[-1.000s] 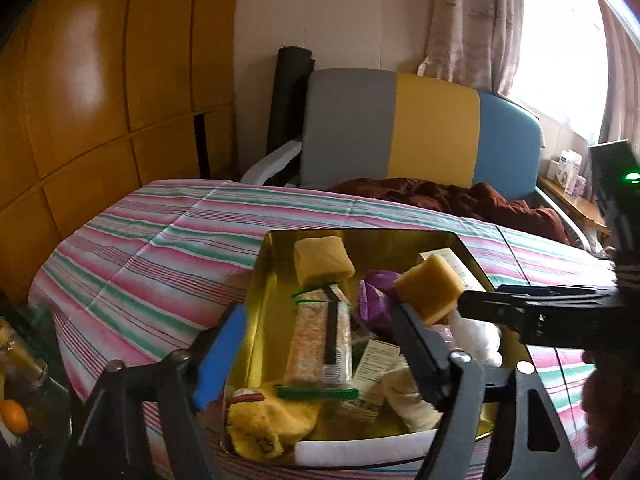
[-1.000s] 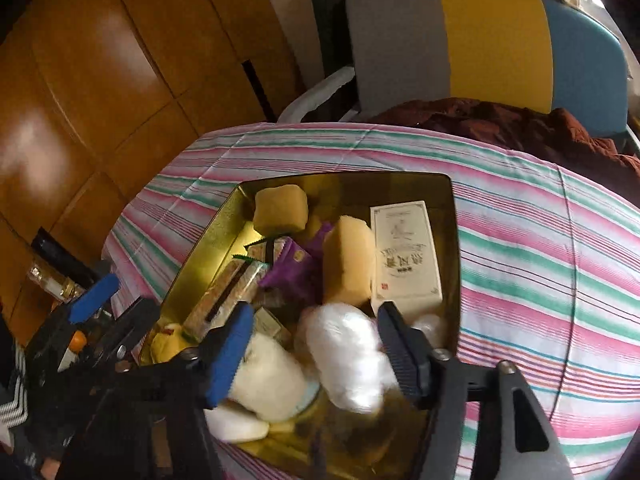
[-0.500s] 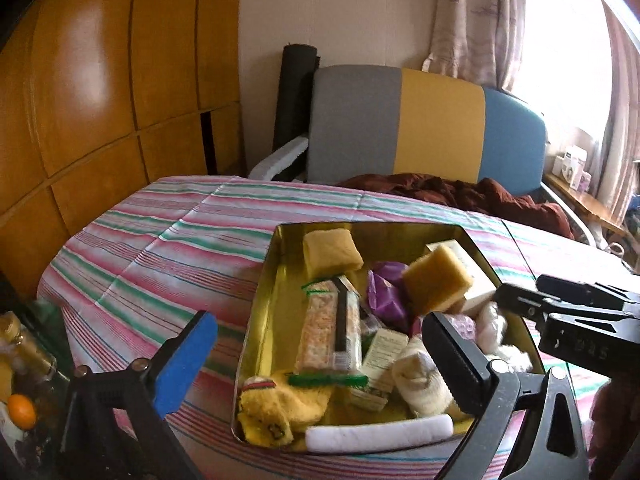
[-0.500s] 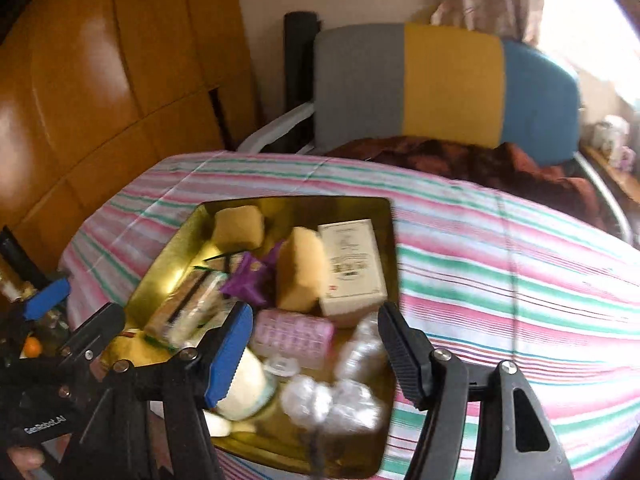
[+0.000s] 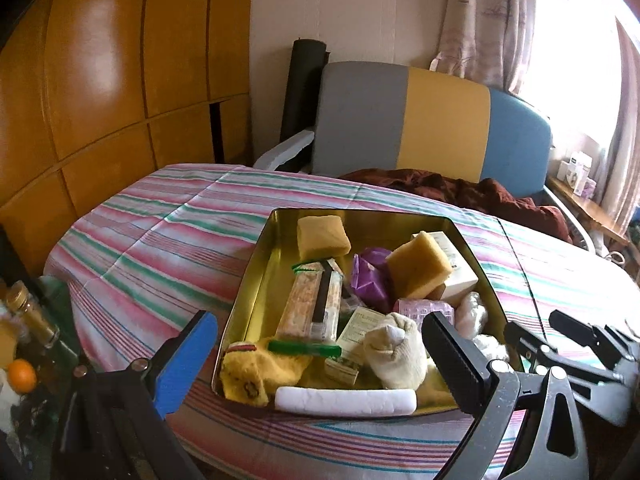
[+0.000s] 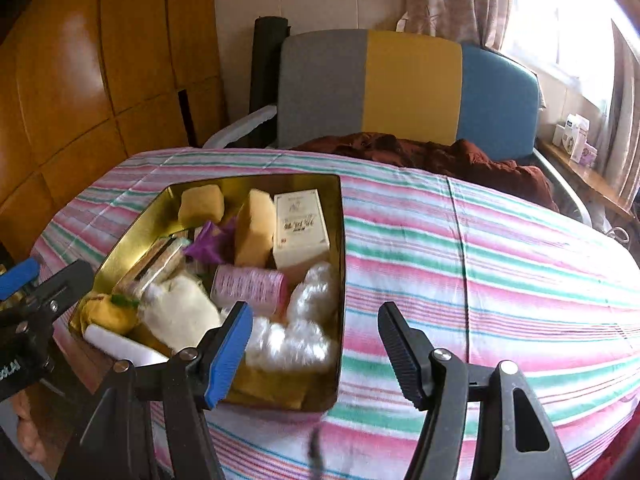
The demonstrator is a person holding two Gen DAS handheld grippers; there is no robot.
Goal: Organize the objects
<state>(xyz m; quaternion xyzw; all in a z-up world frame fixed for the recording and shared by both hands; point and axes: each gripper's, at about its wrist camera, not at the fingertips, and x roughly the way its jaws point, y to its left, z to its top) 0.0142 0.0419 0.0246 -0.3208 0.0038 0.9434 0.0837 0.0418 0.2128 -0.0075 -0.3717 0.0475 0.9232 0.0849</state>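
A gold metal tin (image 5: 256,296) (image 6: 341,240) sits on the striped tablecloth, packed with several items: two yellow sponges (image 5: 418,264), a white box (image 6: 300,224), a purple packet (image 5: 370,278), a pink roll (image 6: 250,286), a cream sock (image 5: 396,354), a yellow sock (image 5: 260,368), a white stick (image 5: 346,400) and clear plastic wrap (image 6: 296,340). My left gripper (image 5: 316,356) is open and empty, at the tin's near edge. My right gripper (image 6: 316,344) is open and empty, at the tin's near right corner.
The striped table (image 6: 480,272) extends right of the tin. A grey, yellow and blue chair (image 5: 408,128) with a dark red cloth (image 6: 420,156) stands behind it. Bottles and an orange (image 5: 22,374) sit low at the left. Wooden panels line the left wall.
Both grippers have pulled back from above the tin toward me. The right gripper has also shifted right, so bare tablecloth now lies between its fingers. The left gripper has opened wider.
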